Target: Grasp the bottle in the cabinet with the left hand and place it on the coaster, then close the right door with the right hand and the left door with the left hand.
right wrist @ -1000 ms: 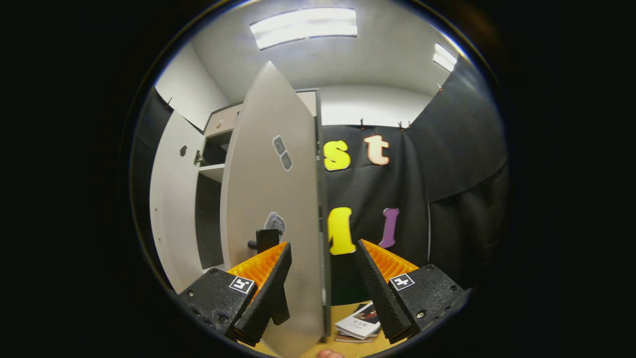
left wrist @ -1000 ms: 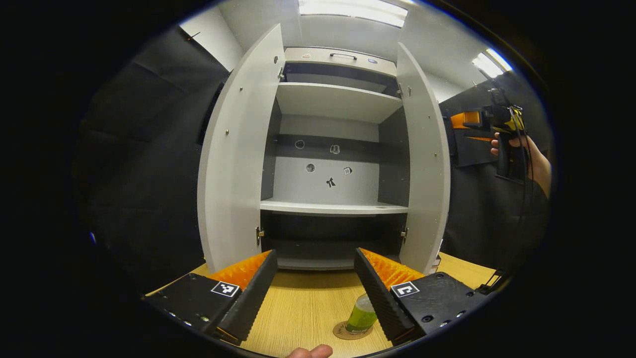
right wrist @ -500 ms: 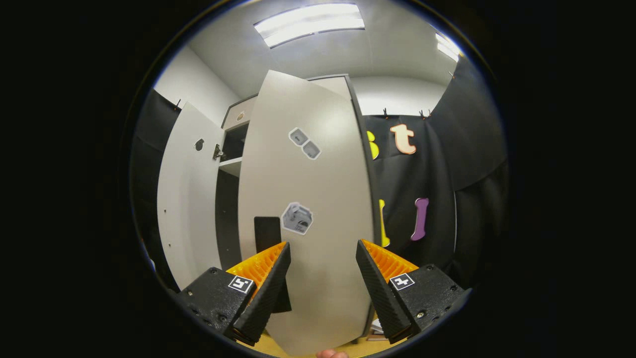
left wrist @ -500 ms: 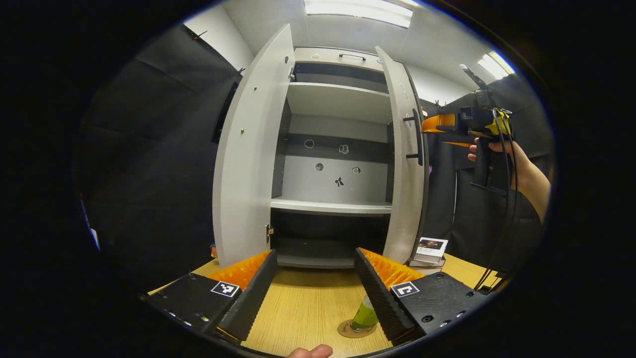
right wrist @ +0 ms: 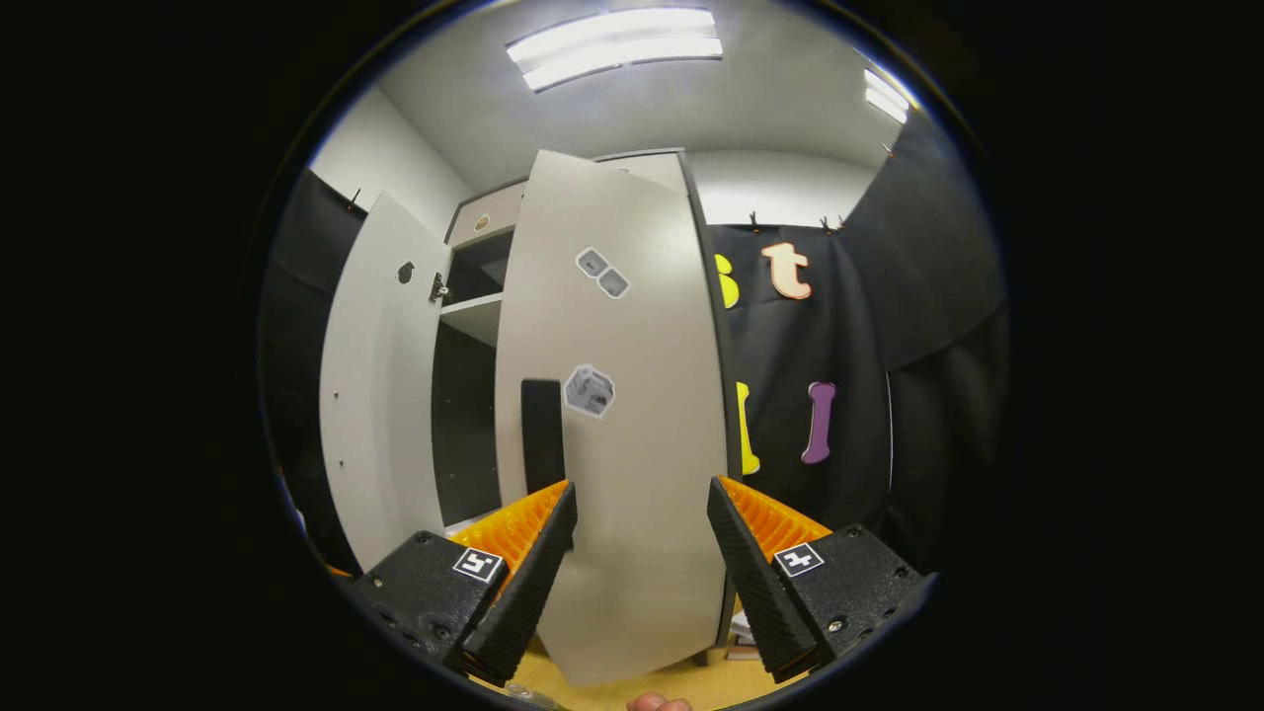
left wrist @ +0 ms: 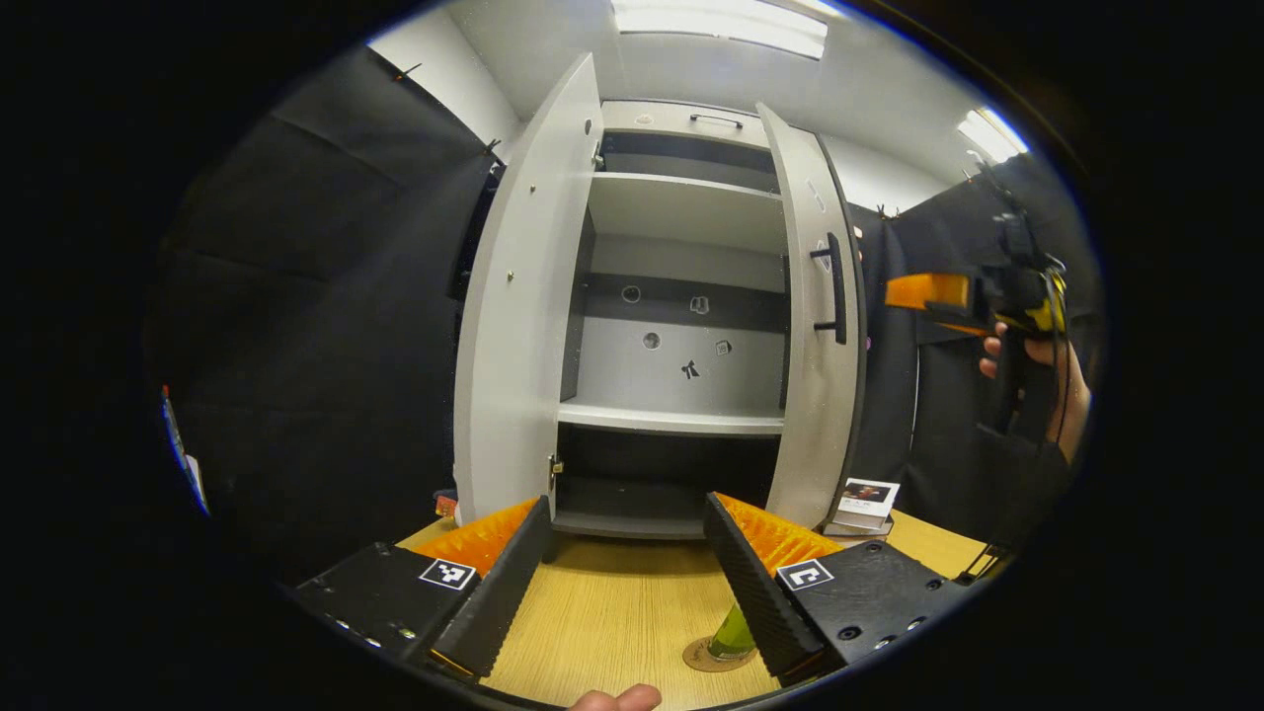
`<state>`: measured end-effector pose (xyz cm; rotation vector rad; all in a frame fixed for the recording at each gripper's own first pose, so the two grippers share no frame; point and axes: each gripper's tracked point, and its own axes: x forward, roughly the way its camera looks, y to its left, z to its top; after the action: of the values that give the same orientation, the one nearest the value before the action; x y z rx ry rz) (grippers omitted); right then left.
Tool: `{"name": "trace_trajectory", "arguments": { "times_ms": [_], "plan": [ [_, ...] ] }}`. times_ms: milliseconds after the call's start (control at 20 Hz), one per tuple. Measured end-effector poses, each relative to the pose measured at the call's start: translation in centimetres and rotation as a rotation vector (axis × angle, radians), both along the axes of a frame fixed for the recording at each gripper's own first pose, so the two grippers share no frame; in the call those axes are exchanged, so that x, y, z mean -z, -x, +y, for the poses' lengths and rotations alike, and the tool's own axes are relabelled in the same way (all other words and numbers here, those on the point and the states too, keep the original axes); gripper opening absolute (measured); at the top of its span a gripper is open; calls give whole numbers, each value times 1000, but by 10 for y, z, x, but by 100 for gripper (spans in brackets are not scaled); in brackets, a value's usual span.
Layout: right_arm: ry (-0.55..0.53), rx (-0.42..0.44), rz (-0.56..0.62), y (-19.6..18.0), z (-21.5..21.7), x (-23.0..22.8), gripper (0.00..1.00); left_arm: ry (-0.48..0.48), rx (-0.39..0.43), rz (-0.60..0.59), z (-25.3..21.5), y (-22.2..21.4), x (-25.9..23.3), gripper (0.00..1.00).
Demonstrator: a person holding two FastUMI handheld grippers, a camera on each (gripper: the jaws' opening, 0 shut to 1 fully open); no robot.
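Note:
A green bottle (left wrist: 733,632) stands on the round coaster (left wrist: 703,658) on the wooden table, partly hidden behind one finger of my left gripper (left wrist: 625,573), which is open and holds nothing. The grey cabinet has its left door (left wrist: 513,326) wide open and its right door (left wrist: 818,336) swung partway in, with a black handle (left wrist: 834,288). My right gripper (right wrist: 640,563) is open, facing the outer face of the right door (right wrist: 617,415) a little way off. In the left gripper view the right gripper (left wrist: 938,293) is seen off to the right of that door, held by a hand (left wrist: 1037,365).
A small stack of books (left wrist: 861,502) lies on the table (left wrist: 612,612) beside the cabinet's right foot. Cabinet shelves (left wrist: 671,420) are bare. Black cloth walls stand close on both sides. A fingertip (left wrist: 617,698) shows at the bottom edge.
The right door has swung from fully open to partway in. The right gripper followed it, then drew back from the door. My left gripper shifted slightly left.

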<state>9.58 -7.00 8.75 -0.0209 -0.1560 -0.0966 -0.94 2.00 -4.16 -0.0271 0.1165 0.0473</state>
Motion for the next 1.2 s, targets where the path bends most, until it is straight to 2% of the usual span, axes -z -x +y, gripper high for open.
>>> {"name": "trace_trajectory", "arguments": {
  "times_ms": [300,550,700,750,800,850,900,950,1000,1100,1200],
  "plan": [
    [56,44,59,40,-10,56,82,-11,-33,-27,13,-4,-17,95],
    [27,27,137,59,-6,104,82,-29,-71,-46,25,-1,-28,95],
    [18,46,173,65,-8,131,82,-48,-100,-76,38,-2,-47,95],
    [-3,36,191,68,-5,140,82,-39,-98,-67,41,-3,-51,95],
    [-28,16,209,69,1,146,82,-18,-101,-60,44,-3,-55,90],
    [-46,4,221,72,3,150,82,12,-111,-61,51,-5,-62,95],
    [-54,0,224,74,4,151,82,40,-126,-75,59,-7,-71,95],
    [-55,3,226,77,1,151,82,57,-159,-104,75,-11,-83,90],
    [-53,8,228,80,-1,150,82,62,-207,-139,97,-16,-95,95],
    [-50,21,234,84,-9,150,82,49,-333,-183,151,-25,-114,95],
    [-57,36,233,89,-17,148,82,52,-411,-178,191,-37,-116,95]
  ]
}}
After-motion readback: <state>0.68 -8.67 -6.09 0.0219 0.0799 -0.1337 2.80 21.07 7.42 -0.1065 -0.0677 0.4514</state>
